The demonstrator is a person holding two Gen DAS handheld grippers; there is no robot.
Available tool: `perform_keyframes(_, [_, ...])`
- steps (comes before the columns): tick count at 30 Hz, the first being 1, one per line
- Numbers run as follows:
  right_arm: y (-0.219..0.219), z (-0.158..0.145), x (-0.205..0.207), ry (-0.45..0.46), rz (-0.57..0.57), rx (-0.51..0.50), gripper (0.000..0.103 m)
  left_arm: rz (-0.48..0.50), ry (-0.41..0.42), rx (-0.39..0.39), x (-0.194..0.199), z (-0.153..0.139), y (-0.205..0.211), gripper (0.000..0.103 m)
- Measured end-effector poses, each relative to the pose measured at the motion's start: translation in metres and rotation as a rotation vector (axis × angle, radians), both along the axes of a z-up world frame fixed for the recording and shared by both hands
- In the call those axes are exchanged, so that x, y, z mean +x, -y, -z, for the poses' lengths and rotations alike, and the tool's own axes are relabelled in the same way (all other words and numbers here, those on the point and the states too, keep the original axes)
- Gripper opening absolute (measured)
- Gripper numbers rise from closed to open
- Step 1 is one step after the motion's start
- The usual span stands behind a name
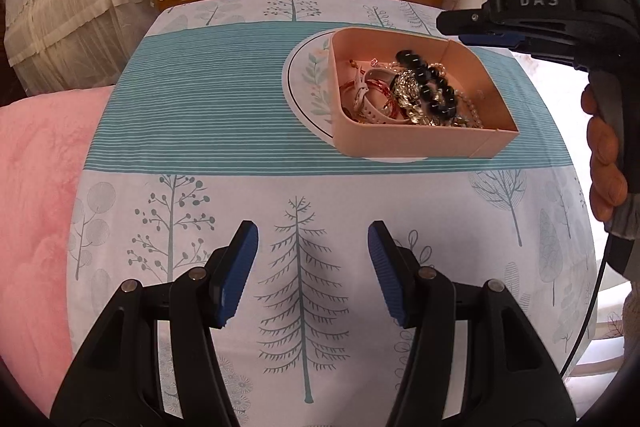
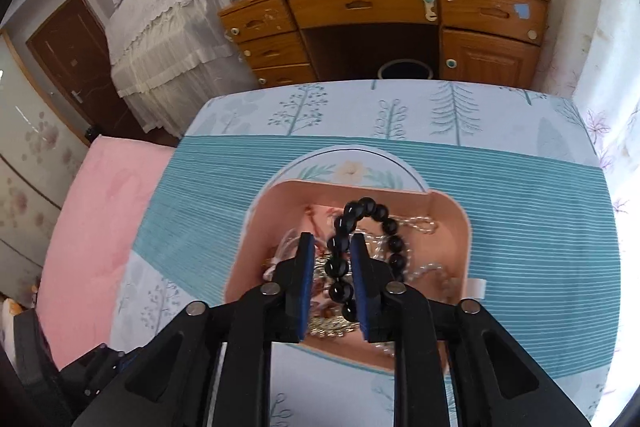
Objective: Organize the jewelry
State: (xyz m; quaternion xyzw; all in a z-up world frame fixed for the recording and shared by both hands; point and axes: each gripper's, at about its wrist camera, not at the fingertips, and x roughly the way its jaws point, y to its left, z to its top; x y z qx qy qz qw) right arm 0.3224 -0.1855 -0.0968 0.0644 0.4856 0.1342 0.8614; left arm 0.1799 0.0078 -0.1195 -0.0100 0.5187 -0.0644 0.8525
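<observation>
Toward the upper right of the left wrist view, a pink tray (image 1: 420, 143) full of jewelry sits on a round printed panel of the tree-patterned cloth (image 1: 200, 107) covering the worktop. A black bead bracelet (image 1: 434, 83) lies on top of the heap. At the bottom, the left gripper (image 1: 313, 273) hovers over bare cloth, its fingers (image 1: 236, 275) spread with nothing between them. At the right edge, a hand (image 1: 606, 163) holds the right gripper.

Low in the right wrist view, the right gripper (image 2: 331, 285) points into the tray, its fingers (image 2: 305, 291) either side of the bracelet's near strand; whether the pads press it cannot be told.
</observation>
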Motion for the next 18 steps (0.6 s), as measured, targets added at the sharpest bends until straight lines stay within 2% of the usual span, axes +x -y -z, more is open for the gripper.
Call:
perform_keyframes(2, [-0.005,-0.006,-0.007,0.021,-0.009,0.008,0.034,-0.004,0.006,-0.002,-0.002,-0.003,0.0,0.054])
perform_keyframes(3, [-0.007,-0.009,-0.011,0.033,-0.011,0.015,0.035,-0.005,0.009,-0.004,-0.003,-0.005,0.0,0.054])
perform_keyframes(10, [0.003,-0.037,-0.053,0.075,-0.022,0.07,0.035,0.001,0.041,-0.007,-0.023,-0.027,0.004,0.054])
perform_keyframes(15, [0.018,-0.043,-0.098,0.083,-0.011,0.102,0.036,-0.01,0.062,-0.008,-0.043,-0.042,0.006,0.055])
perform_keyframes(18, [0.028,-0.044,-0.13,0.092,0.004,0.095,0.036,-0.005,0.061,-0.02,-0.054,-0.047,0.008,0.062])
